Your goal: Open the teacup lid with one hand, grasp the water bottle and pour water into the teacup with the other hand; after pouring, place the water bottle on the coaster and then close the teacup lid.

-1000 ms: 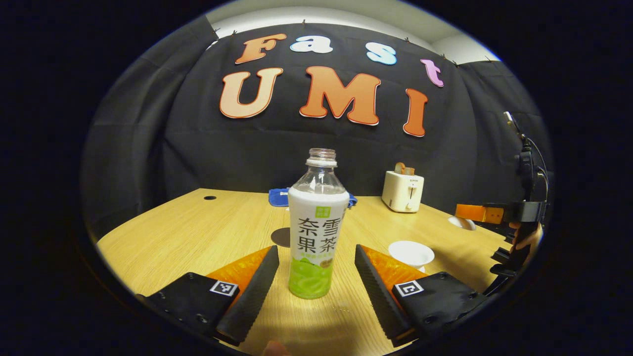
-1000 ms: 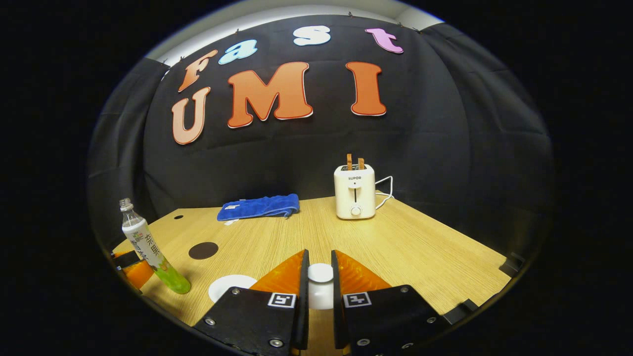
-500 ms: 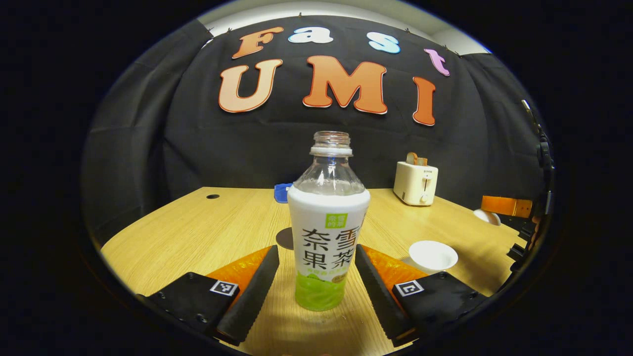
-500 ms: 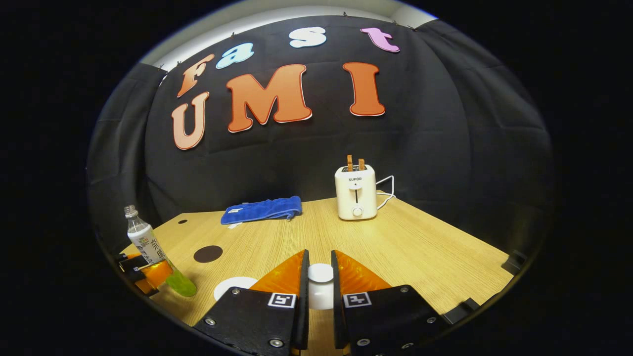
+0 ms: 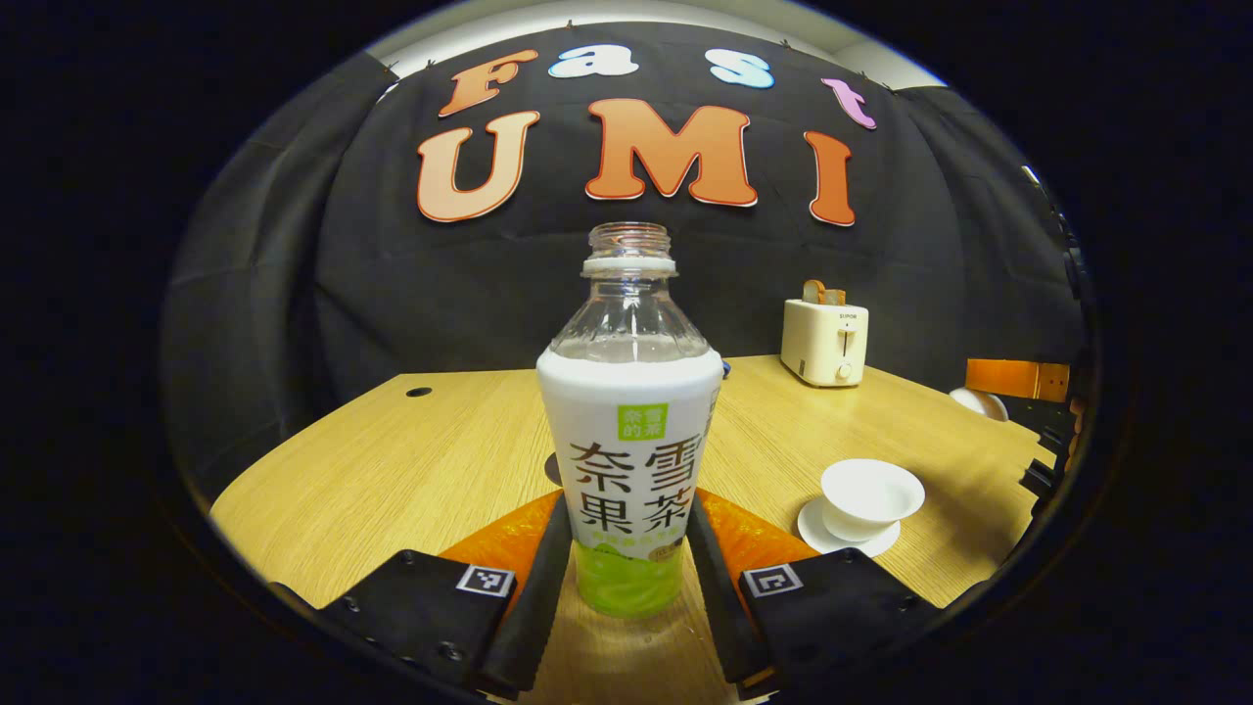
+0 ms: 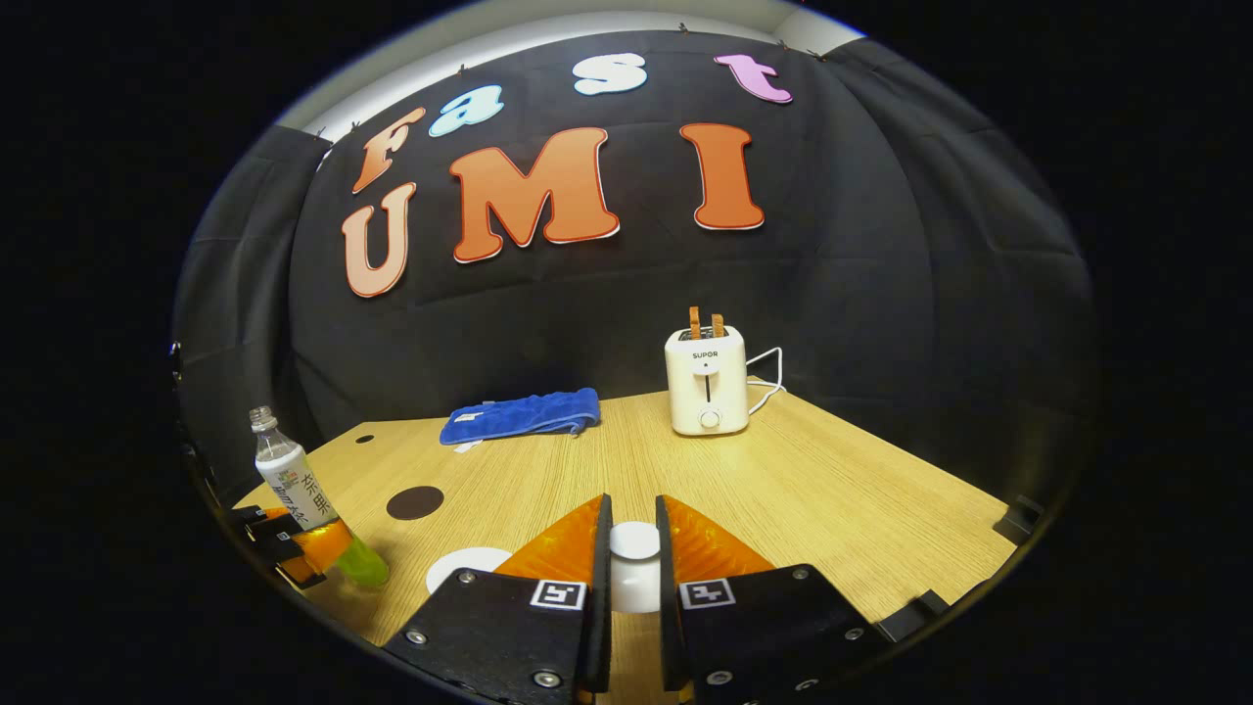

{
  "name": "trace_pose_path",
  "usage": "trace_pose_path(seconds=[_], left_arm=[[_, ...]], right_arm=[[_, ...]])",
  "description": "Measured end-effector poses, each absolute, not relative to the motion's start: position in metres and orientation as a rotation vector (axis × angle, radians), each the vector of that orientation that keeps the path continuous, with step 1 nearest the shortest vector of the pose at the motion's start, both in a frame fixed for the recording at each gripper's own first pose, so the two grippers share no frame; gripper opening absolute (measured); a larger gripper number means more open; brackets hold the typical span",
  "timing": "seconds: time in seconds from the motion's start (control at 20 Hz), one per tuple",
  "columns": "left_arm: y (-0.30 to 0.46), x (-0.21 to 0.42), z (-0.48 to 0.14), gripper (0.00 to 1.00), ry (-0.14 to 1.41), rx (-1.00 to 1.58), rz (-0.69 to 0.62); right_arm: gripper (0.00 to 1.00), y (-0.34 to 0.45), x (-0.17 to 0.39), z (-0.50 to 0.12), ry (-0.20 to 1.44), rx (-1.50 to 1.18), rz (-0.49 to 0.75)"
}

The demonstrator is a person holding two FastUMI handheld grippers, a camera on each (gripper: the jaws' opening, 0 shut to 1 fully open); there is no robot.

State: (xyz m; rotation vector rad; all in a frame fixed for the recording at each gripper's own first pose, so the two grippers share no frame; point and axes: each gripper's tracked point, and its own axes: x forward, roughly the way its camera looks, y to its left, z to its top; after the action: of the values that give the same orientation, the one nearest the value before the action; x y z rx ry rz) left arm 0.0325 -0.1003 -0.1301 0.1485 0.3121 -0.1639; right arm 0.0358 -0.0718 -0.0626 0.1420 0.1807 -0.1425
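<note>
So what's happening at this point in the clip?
The left gripper has its fingers against both sides of the uncapped water bottle, which stands on the table. The right gripper holds the teacup lid off the open teacup. Pouring hasn't begun; the coaster lies bare.

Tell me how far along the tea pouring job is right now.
Done: the lid is off, pinched in the right gripper, and the teacup sits open. In hand: the left gripper is closed around the upright water bottle. Left: pouring, setting the bottle on the coaster, replacing the lid.
</note>
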Motion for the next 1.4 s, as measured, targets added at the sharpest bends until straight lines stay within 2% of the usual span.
trace_pose_path(seconds=[0.55, 0.6, 0.65, 0.7, 1.4], left_arm=[[-0.113, 0.036, -0.113, 0.68, 0.322, 0.469, -0.281], [-0.114, 0.037, -0.116, 0.68, 0.332, 0.49, -0.294], [-0.115, 0.037, -0.119, 0.68, 0.346, 0.509, -0.307], [-0.115, 0.037, -0.123, 0.68, 0.36, 0.535, -0.318], [-0.108, 0.055, -0.13, 0.7, 0.312, 1.204, -0.412]], right_arm=[[0.2, -0.099, 0.03, -0.059, 0.167, 0.16, -0.196], [0.16, -0.1, 0.03, -0.059, 0.169, 0.159, -0.199], [0.2, -0.1, 0.03, -0.06, 0.171, 0.16, -0.198], [0.2, -0.099, 0.029, -0.06, 0.172, 0.161, -0.196], [0.2, -0.107, 0.025, -0.058, 0.168, 0.178, -0.207]])
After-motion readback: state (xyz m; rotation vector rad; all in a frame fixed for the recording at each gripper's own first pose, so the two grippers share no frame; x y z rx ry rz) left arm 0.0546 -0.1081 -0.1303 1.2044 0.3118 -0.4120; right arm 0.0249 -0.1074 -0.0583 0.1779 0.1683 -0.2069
